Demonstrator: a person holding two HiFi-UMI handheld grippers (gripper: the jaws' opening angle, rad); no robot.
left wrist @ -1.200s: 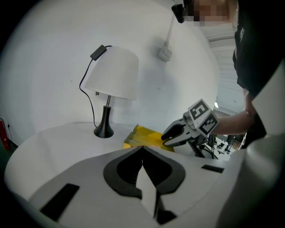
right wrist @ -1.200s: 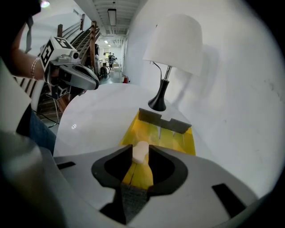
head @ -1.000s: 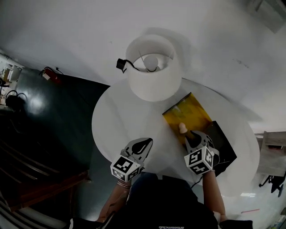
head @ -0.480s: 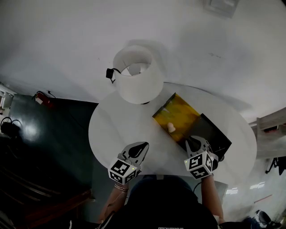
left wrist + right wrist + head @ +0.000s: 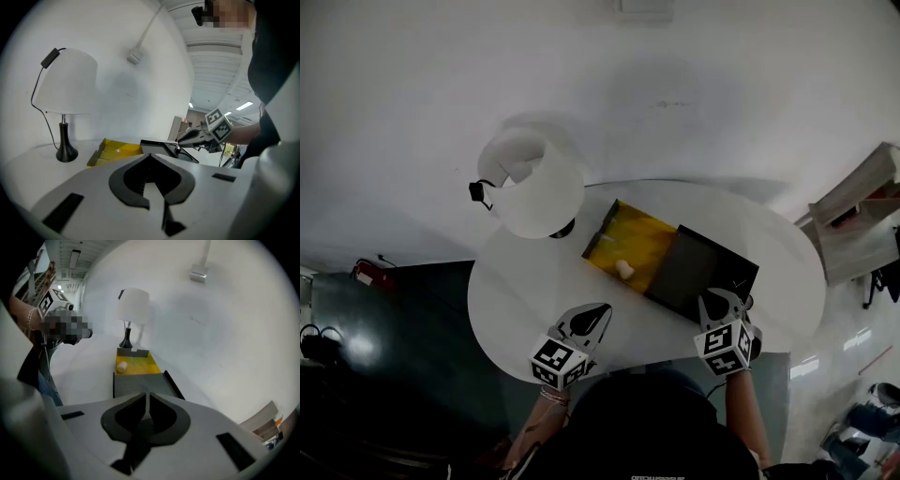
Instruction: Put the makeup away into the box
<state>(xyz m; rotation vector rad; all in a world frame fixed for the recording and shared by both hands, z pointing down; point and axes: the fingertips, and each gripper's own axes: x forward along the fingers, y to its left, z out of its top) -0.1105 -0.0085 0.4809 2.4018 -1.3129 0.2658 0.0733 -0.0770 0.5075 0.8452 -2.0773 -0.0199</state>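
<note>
1. Head view is showing the box lying open on the white table. Its yellow tray is sitting just beside the lamp, and its dark grey part is adjoining the tray on the right gripper's side.
2. The makeup piece, small, pale and rounded, is lying inside the yellow tray, by the tray edge nearer the person. No other makeup is showing on the table.
3. The left gripper is hovering over bare table, apart from the box, with its jaws clenched on nothing.
4. The right gripper is hovering at the near corner of the dark grey part, and contact is not readable. Its jaws have just been closing and are sitting almost together, empty.
5. Judgement: the placing step is looking done, so closing the box is the step in hand.
6. Judgement: the next move is calling for one gripper to steady the yellow tray while the other brings the dark grey part over it. Whether that part slides or hinges, I cannot tell.
</note>
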